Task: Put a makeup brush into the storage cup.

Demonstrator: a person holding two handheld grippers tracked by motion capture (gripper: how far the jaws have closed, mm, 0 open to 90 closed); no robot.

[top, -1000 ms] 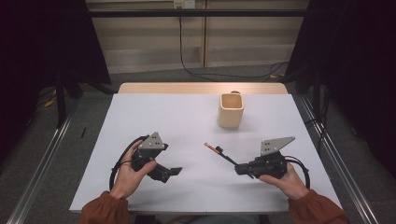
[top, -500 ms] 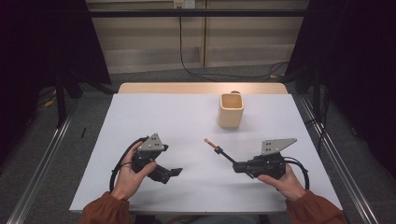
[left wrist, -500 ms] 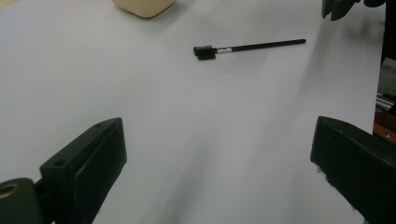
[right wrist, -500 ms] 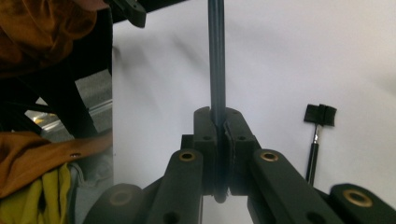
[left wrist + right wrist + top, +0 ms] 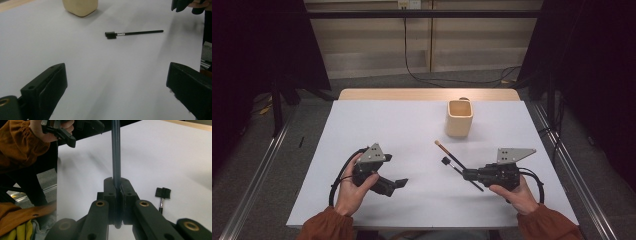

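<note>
Brush (image 5: 443,148), thin dark handle with a pale tip, clamped in right gripper (image 5: 466,175), angled toward eleven o'clock over table (image 5: 412,125), at seven o'clock from cup (image 5: 459,118). Left gripper (image 5: 399,184) spread wide, holding nothing.

The tabletop (image 5: 412,130) was a plain pale grey-white with a light wood strip along its far edge, and the square cup (image 5: 460,118) on it was a plain cream-beige. Both tools, the left (image 5: 398,185) and the right (image 5: 466,174), were matt black with brass-coloured pivot pins and grey plates on top, and the person's sleeves (image 5: 326,226) were rust orange. The held brush (image 5: 447,152) was dark-handled with a coppery tip, while the loose brush (image 5: 452,166) was black with a thin silver band.
</note>
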